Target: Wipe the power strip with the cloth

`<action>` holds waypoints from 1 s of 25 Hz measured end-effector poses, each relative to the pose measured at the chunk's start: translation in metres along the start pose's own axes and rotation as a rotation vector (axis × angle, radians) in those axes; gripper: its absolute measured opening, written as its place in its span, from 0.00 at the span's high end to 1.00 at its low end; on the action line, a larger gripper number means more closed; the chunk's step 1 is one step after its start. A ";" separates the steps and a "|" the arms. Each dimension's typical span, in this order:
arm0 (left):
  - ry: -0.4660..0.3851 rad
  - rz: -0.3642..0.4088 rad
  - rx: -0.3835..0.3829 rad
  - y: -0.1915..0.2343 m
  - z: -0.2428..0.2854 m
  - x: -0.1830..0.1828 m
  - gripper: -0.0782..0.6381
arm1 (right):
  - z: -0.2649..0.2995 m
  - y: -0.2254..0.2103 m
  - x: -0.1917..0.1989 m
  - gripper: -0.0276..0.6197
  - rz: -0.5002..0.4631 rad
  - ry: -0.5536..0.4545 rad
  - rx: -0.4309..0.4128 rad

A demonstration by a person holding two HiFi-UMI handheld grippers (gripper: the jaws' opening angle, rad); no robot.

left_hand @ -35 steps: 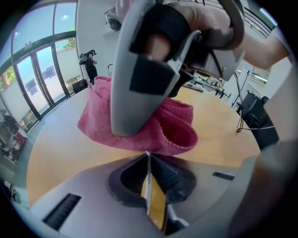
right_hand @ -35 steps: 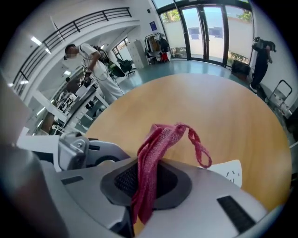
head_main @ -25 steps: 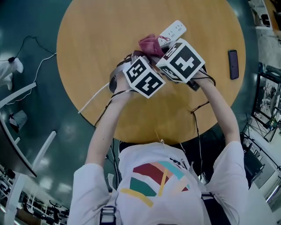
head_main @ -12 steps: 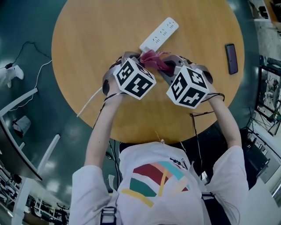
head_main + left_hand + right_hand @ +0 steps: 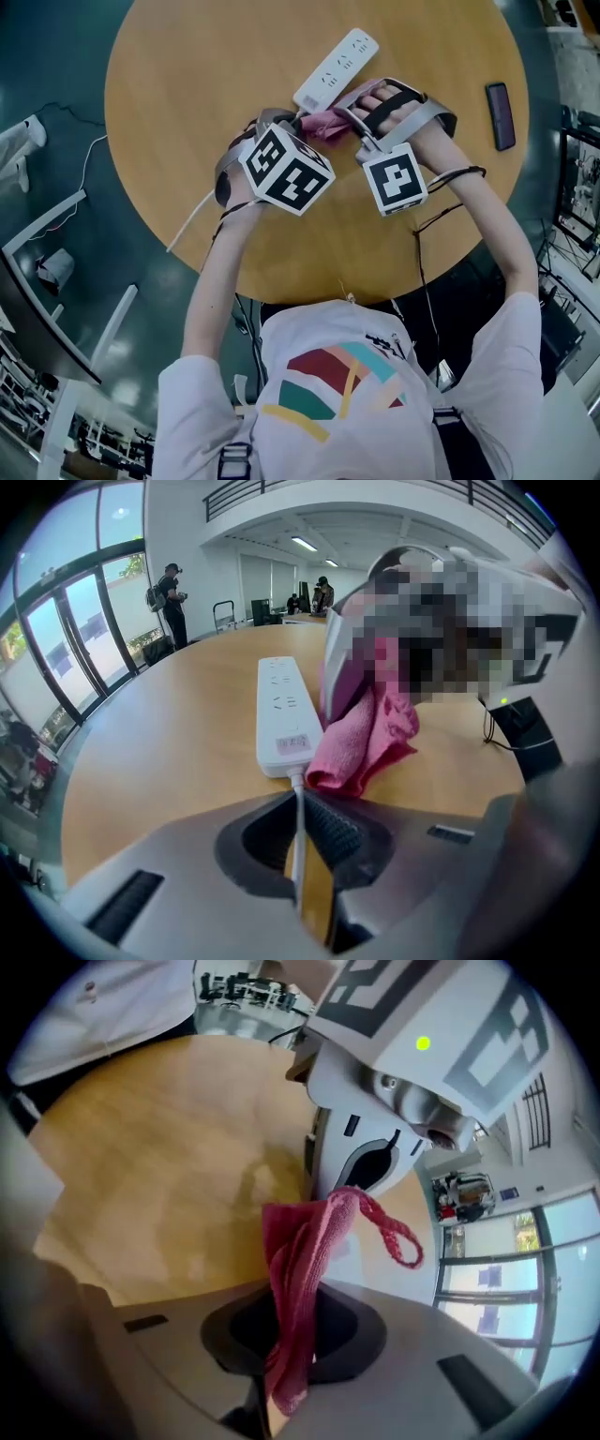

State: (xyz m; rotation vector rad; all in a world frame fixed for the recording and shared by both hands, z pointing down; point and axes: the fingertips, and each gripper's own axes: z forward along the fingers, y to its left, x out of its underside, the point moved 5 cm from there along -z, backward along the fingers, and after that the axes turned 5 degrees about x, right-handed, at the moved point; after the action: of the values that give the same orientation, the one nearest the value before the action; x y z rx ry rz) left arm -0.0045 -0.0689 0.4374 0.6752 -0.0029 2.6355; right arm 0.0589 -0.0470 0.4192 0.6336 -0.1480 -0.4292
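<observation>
A white power strip (image 5: 336,69) lies slanted on the round wooden table (image 5: 187,94); in the left gripper view it (image 5: 286,714) runs straight away from the jaws. My left gripper (image 5: 305,803) is shut on its white cord (image 5: 298,822) just behind the strip's near end. A pink cloth (image 5: 323,124) hangs bunched from my right gripper (image 5: 281,1307), which is shut on it (image 5: 300,1260). The cloth (image 5: 366,738) rests against the strip's near right corner. Both grippers meet there, left (image 5: 286,122) and right (image 5: 345,120).
A dark phone (image 5: 502,114) lies at the table's right edge. The strip's cord (image 5: 192,220) trails off the table's left front edge. Black cables hang by my right arm. Bare wood lies beyond the strip; people stand far off by the windows (image 5: 173,597).
My right gripper has rolled over, its marker cube turning from above the strip to the near side. It drew the cloth off the strip's end toward the right. The left gripper stayed put.
</observation>
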 end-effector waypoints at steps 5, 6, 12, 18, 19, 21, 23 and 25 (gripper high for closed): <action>0.046 0.028 0.026 0.000 0.001 -0.001 0.79 | 0.005 -0.005 0.005 0.90 -0.037 -0.076 0.055; 0.058 0.033 0.030 -0.001 0.002 -0.002 0.79 | 0.005 -0.004 0.008 0.90 -0.038 -0.079 0.052; 0.097 0.050 0.053 -0.001 0.005 -0.003 0.79 | 0.012 -0.006 0.047 0.90 -0.060 -0.029 0.031; 0.093 0.048 0.050 0.001 0.009 -0.010 0.79 | 0.026 -0.015 0.121 0.90 -0.070 0.106 0.042; 0.092 0.045 0.054 0.001 0.009 -0.010 0.79 | 0.028 -0.016 0.131 0.90 -0.069 0.127 0.042; 0.091 0.041 0.059 0.002 0.009 -0.009 0.79 | 0.032 -0.019 0.146 0.90 -0.053 0.157 0.048; 0.090 0.039 0.057 0.002 0.008 -0.008 0.79 | 0.034 -0.022 0.156 0.90 -0.026 0.176 0.066; 0.090 0.035 0.056 0.003 0.008 -0.007 0.79 | 0.032 -0.027 0.163 0.90 0.081 0.164 0.086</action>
State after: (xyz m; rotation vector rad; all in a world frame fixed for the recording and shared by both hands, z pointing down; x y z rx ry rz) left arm 0.0037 -0.0752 0.4411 0.5786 0.0868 2.7061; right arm 0.1880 -0.1545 0.4291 0.7422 -0.0362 -0.2926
